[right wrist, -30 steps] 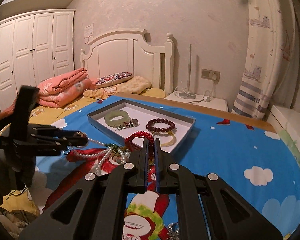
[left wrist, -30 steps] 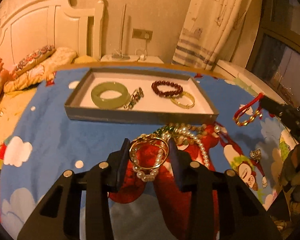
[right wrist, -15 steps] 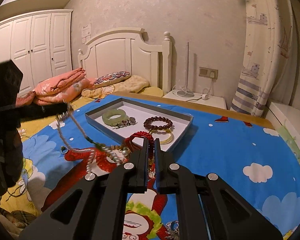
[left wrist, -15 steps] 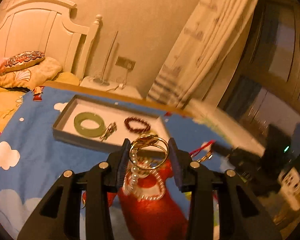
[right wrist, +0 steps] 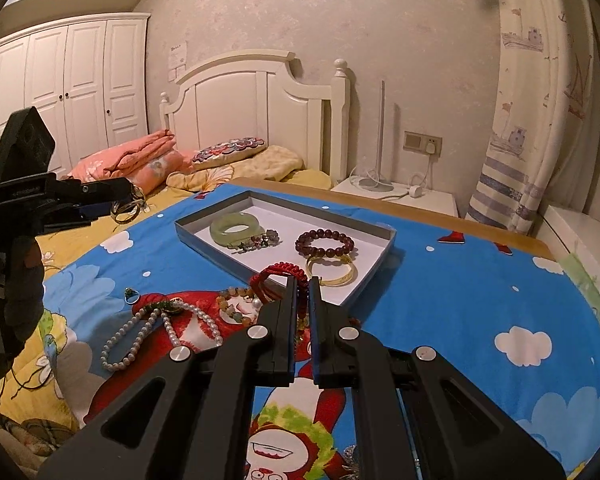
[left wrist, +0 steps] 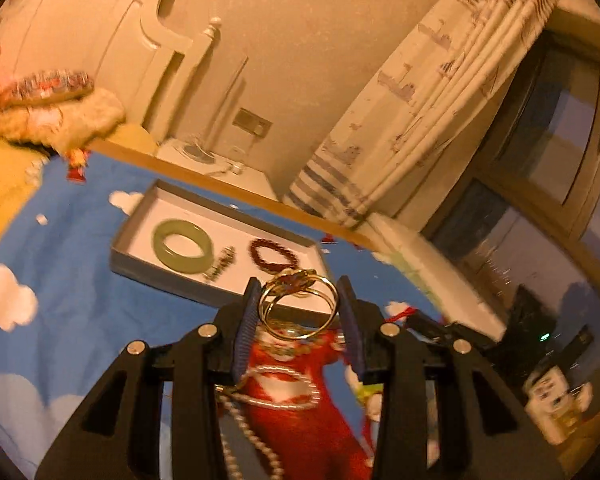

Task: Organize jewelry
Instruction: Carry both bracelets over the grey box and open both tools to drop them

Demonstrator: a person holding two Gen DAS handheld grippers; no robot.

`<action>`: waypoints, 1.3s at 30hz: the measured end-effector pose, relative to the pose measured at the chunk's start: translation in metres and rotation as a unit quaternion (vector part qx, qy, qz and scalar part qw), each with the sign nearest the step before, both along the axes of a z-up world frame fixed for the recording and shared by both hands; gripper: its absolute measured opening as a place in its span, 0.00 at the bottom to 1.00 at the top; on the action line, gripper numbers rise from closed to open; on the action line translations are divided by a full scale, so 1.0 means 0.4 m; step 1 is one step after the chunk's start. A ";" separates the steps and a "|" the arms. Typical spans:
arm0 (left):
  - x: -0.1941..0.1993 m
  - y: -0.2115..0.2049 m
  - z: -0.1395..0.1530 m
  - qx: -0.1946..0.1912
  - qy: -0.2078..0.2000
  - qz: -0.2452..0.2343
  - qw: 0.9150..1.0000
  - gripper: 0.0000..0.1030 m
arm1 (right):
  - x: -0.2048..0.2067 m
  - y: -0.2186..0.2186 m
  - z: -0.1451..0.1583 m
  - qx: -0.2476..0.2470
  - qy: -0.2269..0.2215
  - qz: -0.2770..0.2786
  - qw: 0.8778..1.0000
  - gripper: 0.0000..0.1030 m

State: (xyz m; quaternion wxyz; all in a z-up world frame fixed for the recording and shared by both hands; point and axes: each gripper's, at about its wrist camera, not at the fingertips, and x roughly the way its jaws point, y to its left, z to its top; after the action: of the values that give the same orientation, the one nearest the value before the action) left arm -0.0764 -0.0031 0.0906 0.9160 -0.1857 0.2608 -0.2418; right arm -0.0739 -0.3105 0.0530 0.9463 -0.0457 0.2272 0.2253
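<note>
My left gripper [left wrist: 298, 312] is shut on a gold bangle [left wrist: 300, 314] and holds it high above the blue cloth; it also shows at the left of the right wrist view [right wrist: 126, 208]. My right gripper [right wrist: 302, 292] is shut on a red cord bracelet [right wrist: 278, 274], just in front of the grey tray [right wrist: 220, 258]. The tray holds a green jade bangle [right wrist: 236, 228], a dark red bead bracelet [right wrist: 324, 242], a gold bangle [right wrist: 332, 274] and a small mixed bracelet [right wrist: 256, 240]. A pearl necklace [right wrist: 156, 332] lies on the cloth.
A beaded bracelet [right wrist: 236, 300] and a small green ring [right wrist: 130, 296] lie on the cloth near the pearls. A bedside table [right wrist: 400, 196] with a lamp stands behind the tray. A bed with pillows [right wrist: 228, 150] is at the left, a curtain [right wrist: 540, 120] at the right.
My left gripper has lifted the gold bangle higher and tilted; the pearl necklace that hung from it now lies on the cloth. My right gripper has barely moved.
</note>
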 end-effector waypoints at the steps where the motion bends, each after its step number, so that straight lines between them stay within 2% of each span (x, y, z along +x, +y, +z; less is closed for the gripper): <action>1: 0.001 -0.008 0.001 0.019 -0.001 0.006 1.000 0.37 | 0.001 0.004 0.000 -0.001 0.000 0.001 1.000 0.05; 6: 0.019 -0.036 -0.003 0.079 -0.004 0.019 0.997 0.37 | 0.016 0.032 0.006 -0.017 -0.004 0.005 1.000 0.05; 8: 0.028 -0.048 0.000 0.092 -0.007 0.019 0.996 0.37 | 0.024 0.041 0.011 -0.021 -0.006 0.005 1.000 0.06; 20: 0.130 -0.137 0.014 0.130 -0.013 0.002 0.991 0.37 | 0.150 0.084 0.032 -0.035 0.001 -0.005 0.999 0.06; 27: 0.218 -0.189 -0.017 0.155 0.001 0.003 0.988 0.37 | 0.216 0.113 0.021 -0.033 0.010 -0.004 0.999 0.06; 39: 0.306 -0.201 -0.081 0.180 0.036 0.022 0.983 0.37 | 0.285 0.132 -0.013 -0.036 0.028 -0.015 0.999 0.05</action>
State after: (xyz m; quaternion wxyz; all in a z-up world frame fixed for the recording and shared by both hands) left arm 0.0462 -0.0833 0.0583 0.9296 -0.0320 0.3287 -0.1638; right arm 0.0402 -0.2577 0.0476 0.9406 -0.0703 0.2618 0.2042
